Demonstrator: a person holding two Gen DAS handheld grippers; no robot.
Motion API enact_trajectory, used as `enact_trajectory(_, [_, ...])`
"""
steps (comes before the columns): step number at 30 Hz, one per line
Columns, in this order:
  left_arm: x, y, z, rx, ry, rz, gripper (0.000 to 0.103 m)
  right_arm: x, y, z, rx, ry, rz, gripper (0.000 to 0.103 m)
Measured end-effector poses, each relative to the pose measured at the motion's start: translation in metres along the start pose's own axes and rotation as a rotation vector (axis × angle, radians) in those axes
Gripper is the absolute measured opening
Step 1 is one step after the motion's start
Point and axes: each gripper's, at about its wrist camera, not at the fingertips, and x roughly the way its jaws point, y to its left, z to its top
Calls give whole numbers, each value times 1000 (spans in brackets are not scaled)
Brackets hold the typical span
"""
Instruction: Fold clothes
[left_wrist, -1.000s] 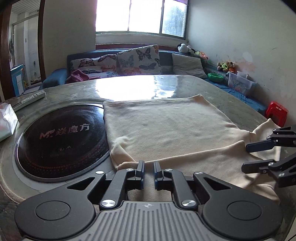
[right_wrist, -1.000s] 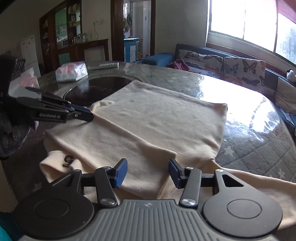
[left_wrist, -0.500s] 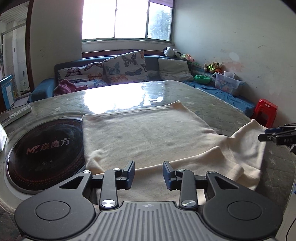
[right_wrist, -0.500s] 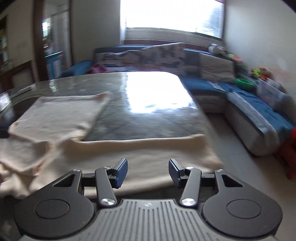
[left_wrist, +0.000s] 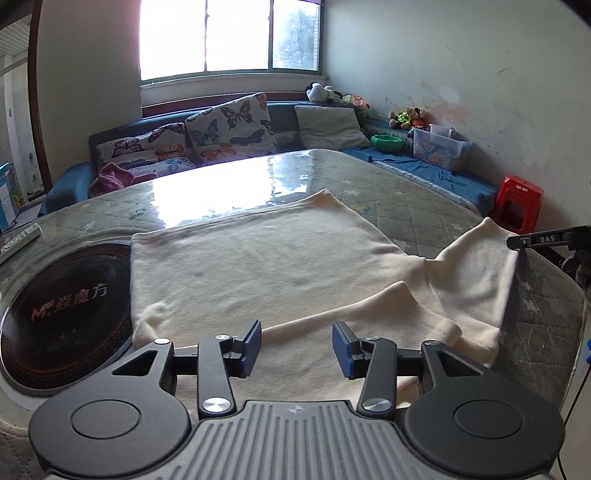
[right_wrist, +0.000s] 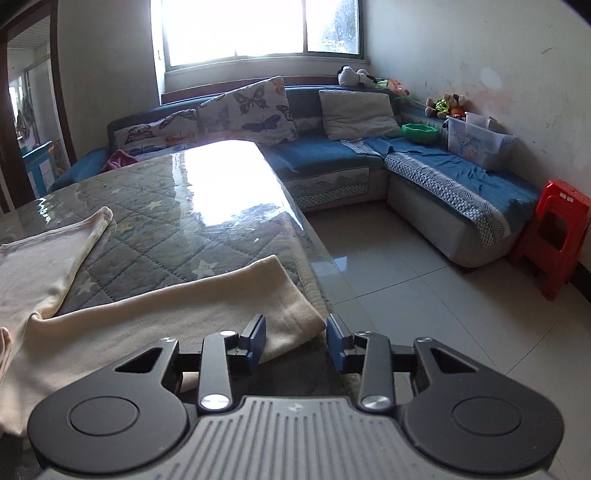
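Observation:
A cream long-sleeved garment (left_wrist: 258, 266) lies flat on the quilted table (left_wrist: 424, 199), one sleeve folded across its near edge. My left gripper (left_wrist: 295, 343) hovers over that near edge, its jaws opening, with nothing pinched between the blue pads. The other sleeve (right_wrist: 166, 317) stretches towards the table's right edge. My right gripper (right_wrist: 295, 339) sits at the cuff, its jaws closing. The cuff corner lies between the pads and they do not press on it. In the left wrist view the right gripper (left_wrist: 546, 240) shows at the right edge, beside the sleeve end.
A round black induction cooktop (left_wrist: 62, 306) is set in the table left of the garment, with a remote (left_wrist: 18, 240) beyond it. The table edge (right_wrist: 314, 266) drops to tiled floor on the right. A blue sofa (right_wrist: 332, 158) and a red stool (right_wrist: 554, 236) stand beyond.
The left jaws went from nearly shut on the garment's near edge to wide apart. The right gripper swung from the garment's body to the sleeve cuff at the table edge, and its jaws narrowed.

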Motion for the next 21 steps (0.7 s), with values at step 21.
enact_trajectory(21, [19, -55, 1, 95, 1, -147, 49, -95, 75, 58, -180, -248, 212, 5])
